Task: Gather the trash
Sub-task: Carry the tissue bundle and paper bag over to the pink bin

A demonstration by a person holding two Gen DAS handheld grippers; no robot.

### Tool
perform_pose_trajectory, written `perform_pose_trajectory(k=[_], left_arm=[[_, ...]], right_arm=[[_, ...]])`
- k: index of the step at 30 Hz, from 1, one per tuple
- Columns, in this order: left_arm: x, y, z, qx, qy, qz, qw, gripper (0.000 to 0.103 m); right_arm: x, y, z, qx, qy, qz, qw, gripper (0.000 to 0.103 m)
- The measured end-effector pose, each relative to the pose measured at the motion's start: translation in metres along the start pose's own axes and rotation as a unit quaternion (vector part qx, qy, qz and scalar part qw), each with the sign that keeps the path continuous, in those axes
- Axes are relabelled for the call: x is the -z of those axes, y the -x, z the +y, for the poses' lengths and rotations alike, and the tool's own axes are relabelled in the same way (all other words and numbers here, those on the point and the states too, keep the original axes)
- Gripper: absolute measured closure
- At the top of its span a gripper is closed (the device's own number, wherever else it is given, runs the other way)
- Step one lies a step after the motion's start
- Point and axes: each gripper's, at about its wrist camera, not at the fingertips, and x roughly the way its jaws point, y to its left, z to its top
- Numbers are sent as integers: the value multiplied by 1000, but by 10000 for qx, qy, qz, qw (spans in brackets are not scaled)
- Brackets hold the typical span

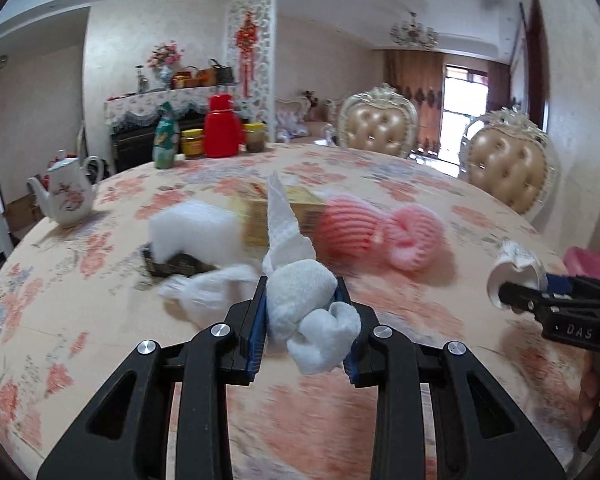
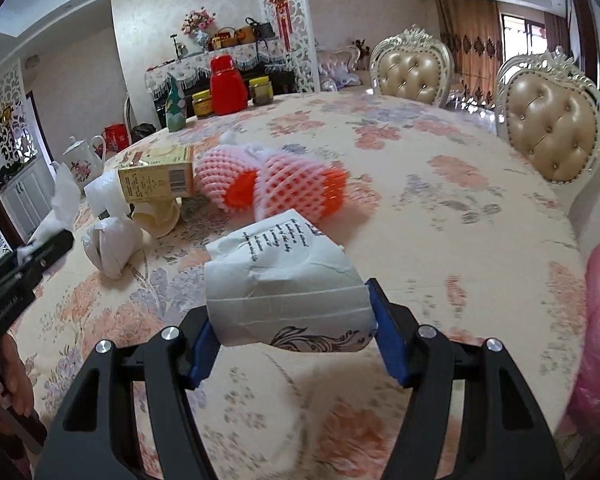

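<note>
Right now my left gripper (image 1: 304,300) is clamped on a soft, crumpled white tissue (image 1: 300,296), its twisted tip poking up past the blue pads. My right gripper (image 2: 290,320) squeezes a creased paper cup (image 2: 284,288) with printed script, lying sideways between the fingers. Both hang above the flowered tablecloth (image 2: 440,200). Ahead on it lie pink foam fruit nets (image 2: 268,184), a yellow carton (image 2: 156,176) and a white foam block (image 1: 192,228).

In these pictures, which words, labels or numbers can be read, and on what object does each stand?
"DAS": on the black right gripper.
"GenRobot.AI", blurred, uncertain: on the black left gripper.
Script lines on the crumpled white paper cup: too small to read.
Print and barcode on the yellow cardboard box: too small.
</note>
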Motion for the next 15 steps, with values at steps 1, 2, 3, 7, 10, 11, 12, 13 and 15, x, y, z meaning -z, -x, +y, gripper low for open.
perform_pose_trajectory(k=[1,2,3,7,10,11,12,13,15], left_arm=[[1,0,-5,51,-28,16,10000,73],[1,0,-13,116,-69,28,9999,73],[2,0,-18,151,-96,31,9998,73],[4,0,-43,371,-213,64,9991,73],[6,-1,-62,553,-277,105,9980,73],[8,-1,-69,603,-322,113,9976,73],[8,-2,-76,638,-359,121,9972,73],[9,-1,-83,693,-402,130,9967,73],[10,-2,-97,800,-474,132,9956,73]], right_arm=[[0,3,-3,28,10,-27,10000,39],[1,10,-8,82,21,-80,9999,39],[3,15,-11,119,27,-119,9999,39],[8,33,-30,301,29,-282,9991,39],[14,47,-44,422,-39,-410,9983,39],[15,50,-48,438,-59,-443,9980,39],[18,55,-55,465,-95,-498,9976,39],[20,60,-60,489,-117,-536,9973,39],[25,66,-69,549,-122,-590,9967,39]])
